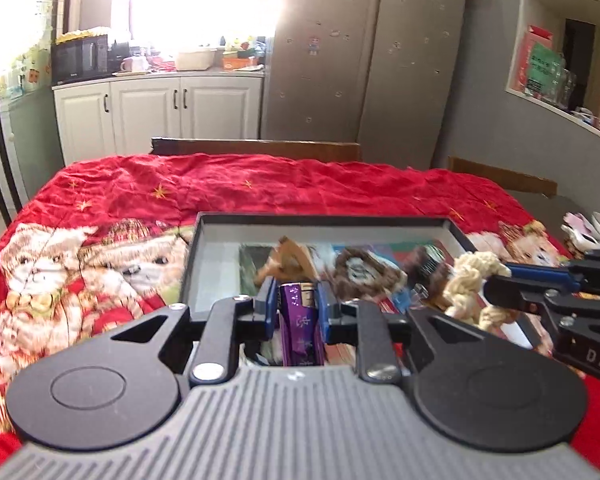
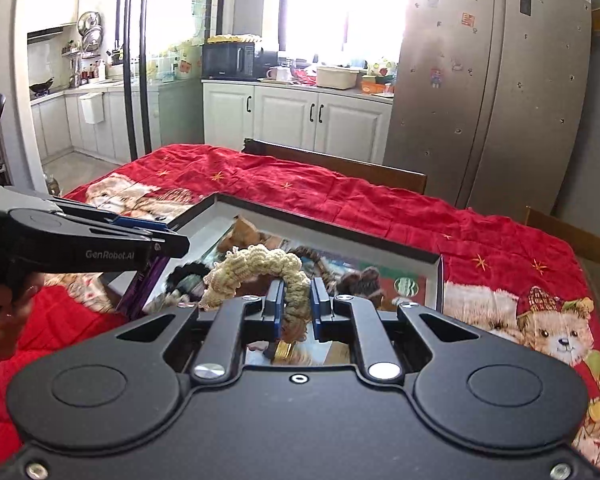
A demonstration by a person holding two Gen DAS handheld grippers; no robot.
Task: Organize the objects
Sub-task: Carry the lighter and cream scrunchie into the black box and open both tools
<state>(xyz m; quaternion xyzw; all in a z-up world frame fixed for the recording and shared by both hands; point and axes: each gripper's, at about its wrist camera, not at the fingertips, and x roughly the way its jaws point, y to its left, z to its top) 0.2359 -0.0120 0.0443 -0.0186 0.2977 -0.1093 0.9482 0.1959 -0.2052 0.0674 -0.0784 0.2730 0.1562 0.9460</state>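
A shallow box [image 1: 204, 248] with a dark rim and pale walls lies on the red tablecloth [image 1: 260, 184]; it holds several small items, such as a brown claw clip [image 1: 288, 260] and furry scrunchies [image 1: 360, 272]. My left gripper [image 1: 298, 300] is shut on a purple packet [image 1: 300, 324] over the box's near edge. My right gripper [image 2: 296, 300] is shut on a cream crocheted scrunchie [image 2: 256, 266], held over the box [image 2: 340, 236]. The scrunchie [image 1: 472, 276] and right gripper [image 1: 500, 286] also show at the right of the left wrist view; the left gripper [image 2: 172, 240] and purple packet [image 2: 148, 284] show at the left of the right wrist view.
The tablecloth has teddy-bear prints [image 2: 556, 332]. Wooden chair backs [image 1: 256, 148] stand behind the table. White items [image 1: 588, 232] lie off the table's right edge. Kitchen cabinets [image 2: 300, 116] and a fridge [image 2: 492, 80] are beyond.
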